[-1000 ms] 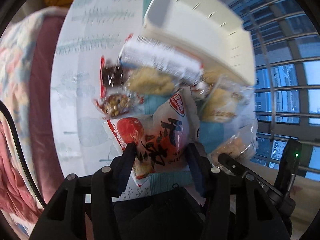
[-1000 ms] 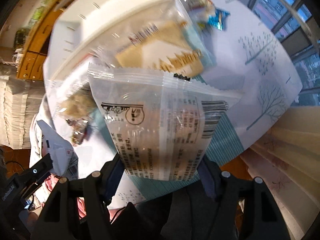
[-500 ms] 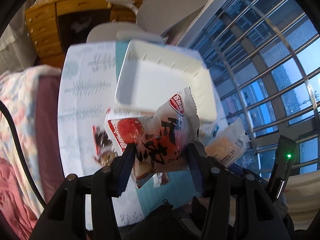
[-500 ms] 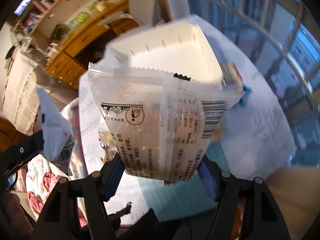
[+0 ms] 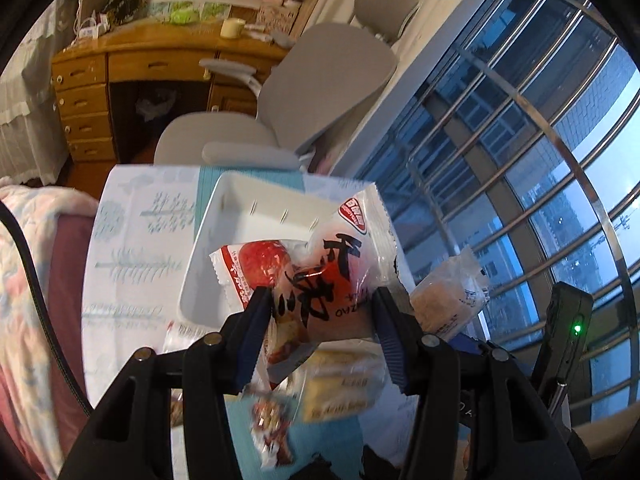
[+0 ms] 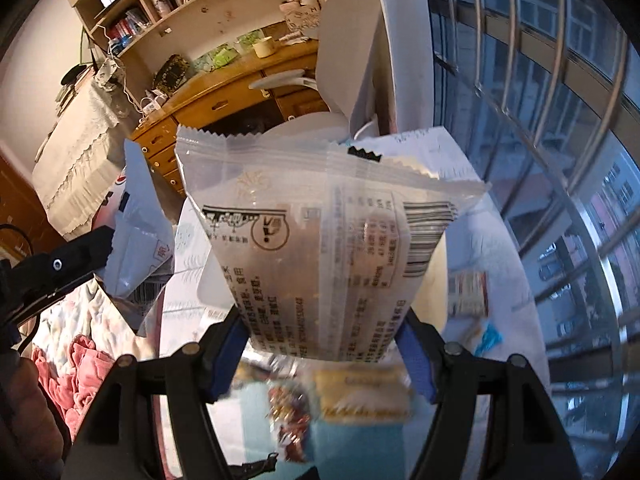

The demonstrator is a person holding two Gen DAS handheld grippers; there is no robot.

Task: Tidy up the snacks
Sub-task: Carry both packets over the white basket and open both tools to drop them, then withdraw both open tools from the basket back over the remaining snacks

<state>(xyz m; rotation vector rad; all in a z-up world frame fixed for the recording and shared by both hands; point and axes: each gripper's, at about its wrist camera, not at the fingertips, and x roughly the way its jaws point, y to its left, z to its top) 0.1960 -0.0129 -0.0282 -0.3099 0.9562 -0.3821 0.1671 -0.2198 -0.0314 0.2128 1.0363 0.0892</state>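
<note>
Above the white bin (image 5: 208,240) we hold two snacks: our left gripper (image 5: 320,332) pinches a red-printed packet (image 5: 320,276), and our right gripper (image 6: 320,344) pinches a clear pouch (image 6: 320,248), both clear of the table (image 5: 132,248). Judging by the bare floor and walls we can see, the bin holds nothing yet, though part of it is hidden, so the sorting looks barely begun. Near the bin, on our side, several wrapped snacks (image 5: 340,392) are left on the table to gather.
</note>
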